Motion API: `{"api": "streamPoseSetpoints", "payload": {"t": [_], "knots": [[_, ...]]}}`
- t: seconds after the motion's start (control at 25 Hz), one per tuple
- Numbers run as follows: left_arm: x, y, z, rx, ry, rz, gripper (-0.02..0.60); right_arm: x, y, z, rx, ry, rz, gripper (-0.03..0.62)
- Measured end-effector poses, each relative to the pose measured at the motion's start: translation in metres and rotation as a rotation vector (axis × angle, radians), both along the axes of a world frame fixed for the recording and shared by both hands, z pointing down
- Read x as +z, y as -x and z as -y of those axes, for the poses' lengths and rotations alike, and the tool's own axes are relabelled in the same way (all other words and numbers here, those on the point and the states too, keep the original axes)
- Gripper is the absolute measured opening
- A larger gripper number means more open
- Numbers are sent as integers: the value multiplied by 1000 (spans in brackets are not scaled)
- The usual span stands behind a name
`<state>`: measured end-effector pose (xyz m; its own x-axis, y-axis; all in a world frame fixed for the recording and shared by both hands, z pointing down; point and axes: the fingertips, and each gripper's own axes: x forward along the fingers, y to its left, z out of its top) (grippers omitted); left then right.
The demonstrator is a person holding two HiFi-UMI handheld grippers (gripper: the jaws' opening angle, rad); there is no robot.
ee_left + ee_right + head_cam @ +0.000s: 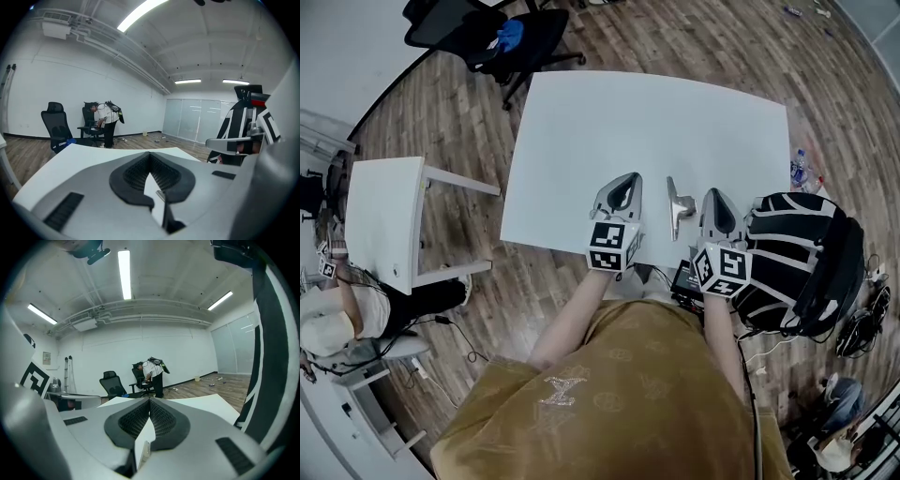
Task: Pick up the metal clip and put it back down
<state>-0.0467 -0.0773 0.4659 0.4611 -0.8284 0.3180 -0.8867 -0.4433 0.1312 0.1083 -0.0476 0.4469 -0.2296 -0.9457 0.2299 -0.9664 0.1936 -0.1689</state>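
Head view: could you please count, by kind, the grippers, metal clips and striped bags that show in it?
Grippers: 2, the left gripper and the right gripper, both shut and empty.
Metal clips: 1, the metal clip between them.
Striped bags: 1, the black-and-white bag at the right.
Total: 4

The left forearm (574, 314) and right forearm (720, 323) reach forward; left gripper (627, 178) and right gripper (714, 194) tilt slightly downward (jaws closed together).
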Motion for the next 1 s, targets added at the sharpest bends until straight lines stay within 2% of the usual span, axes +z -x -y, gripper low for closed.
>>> {"api": "streamPoseSetpoints", "payload": {"t": [0.24, 0.56, 0.84, 1.0], "knots": [[-16, -5, 2, 7, -45, 4, -3, -21, 0, 2, 2, -54, -5, 8], [-53, -7, 0, 11, -146, 6, -3, -51, -1, 3, -9, -110, 13, 8], [-61, -7, 3, 8, -165, -1, -3, -51, 1, 4, -12, -113, -17, 8], [-60, -6, 5, 4, -162, 4, -3, -54, -2, 6, 1, -126, 3, 8]]}}
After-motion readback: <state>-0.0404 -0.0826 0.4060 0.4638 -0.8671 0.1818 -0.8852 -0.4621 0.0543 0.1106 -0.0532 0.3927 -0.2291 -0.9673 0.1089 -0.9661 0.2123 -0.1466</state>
